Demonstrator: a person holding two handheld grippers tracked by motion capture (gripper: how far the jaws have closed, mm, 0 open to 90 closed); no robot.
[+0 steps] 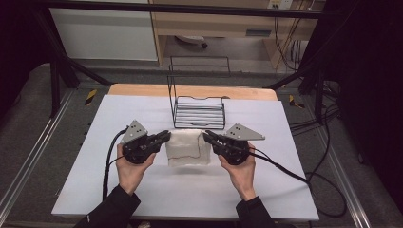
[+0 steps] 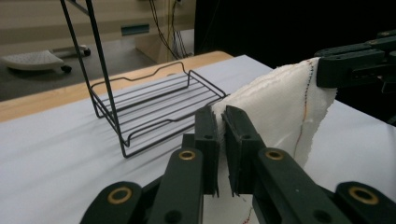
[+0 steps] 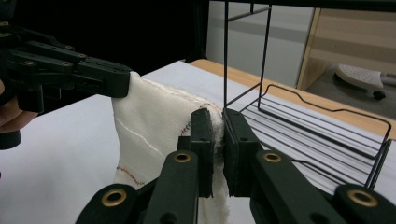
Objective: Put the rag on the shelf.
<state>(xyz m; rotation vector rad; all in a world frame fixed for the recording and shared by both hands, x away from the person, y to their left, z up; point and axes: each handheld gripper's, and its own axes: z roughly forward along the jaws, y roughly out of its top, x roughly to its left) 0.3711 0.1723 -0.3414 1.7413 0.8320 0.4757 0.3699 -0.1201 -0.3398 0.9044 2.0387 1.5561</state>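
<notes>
Two grippers pinch one white cloth (image 1: 188,148) between them, left gripper (image 1: 166,137) clamped on its left corner, right gripper (image 1: 207,136) on its right, near a wire rack (image 1: 199,113).

Cloth (image 1: 188,148): off-white, with a thin dark stitched line wandering across it; up close the thread runs red, orange and dark along the frayed edge.
Wire rack (image 1: 198,112): black all over — thin rods, no pattern.
Surface (image 1: 190,190): a plain pale grey-white sheet, with a light wooden strip (image 1: 142,89) showing along the far edge.
Left tongs (image 1: 163,137): matte black, with brass-coloured rings at the pivots, a grey three-cornered plate on top.
Right tongs (image 1: 209,137): the same black, the same brass rings and grey plate.
Cables (image 1: 108,166): black.
Sleeves (image 1: 114,209): black.
Floor (image 1: 28,123): dark grey — with yellow-and-black striped markers (image 1: 90,96) beside the frame.
</notes>
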